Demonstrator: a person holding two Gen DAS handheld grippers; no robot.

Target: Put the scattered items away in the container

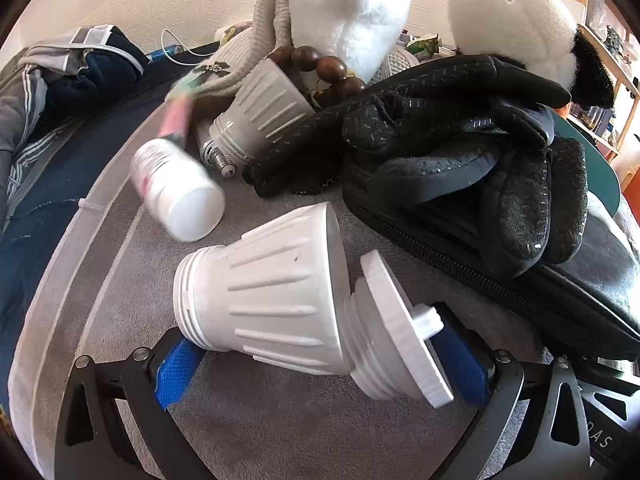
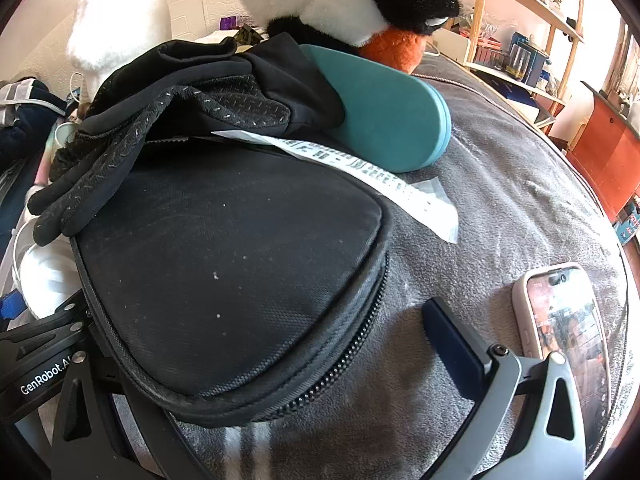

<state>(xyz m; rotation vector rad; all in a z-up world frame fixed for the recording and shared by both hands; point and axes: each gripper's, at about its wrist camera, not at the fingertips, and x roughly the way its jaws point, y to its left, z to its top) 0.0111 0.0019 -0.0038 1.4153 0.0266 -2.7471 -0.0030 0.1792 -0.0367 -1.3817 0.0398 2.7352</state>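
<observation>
In the left wrist view a white ribbed lamp housing (image 1: 276,300) with a white disc cap (image 1: 400,328) at its wide end lies on the grey blanket (image 1: 280,440). My left gripper (image 1: 316,328) is open, and its blue pads stand at either end of the housing. A blurred white bottle (image 1: 176,192) lies just beyond, then a grey lamp housing (image 1: 260,116) and brown beads (image 1: 320,68). Black gloves (image 1: 440,140) rest on a black zip case (image 2: 224,260). My right gripper (image 2: 256,312) is open. The case's near corner covers its left finger.
A panda plush (image 1: 520,28) and a white plush (image 1: 352,12) stand behind the gloves. A teal pad (image 2: 384,112) and a paper strip (image 2: 360,172) lie by the case. A phone (image 2: 564,340) sits near the right finger. Clothes (image 1: 60,80) are piled at the left, and shelves (image 2: 520,40) stand at the right.
</observation>
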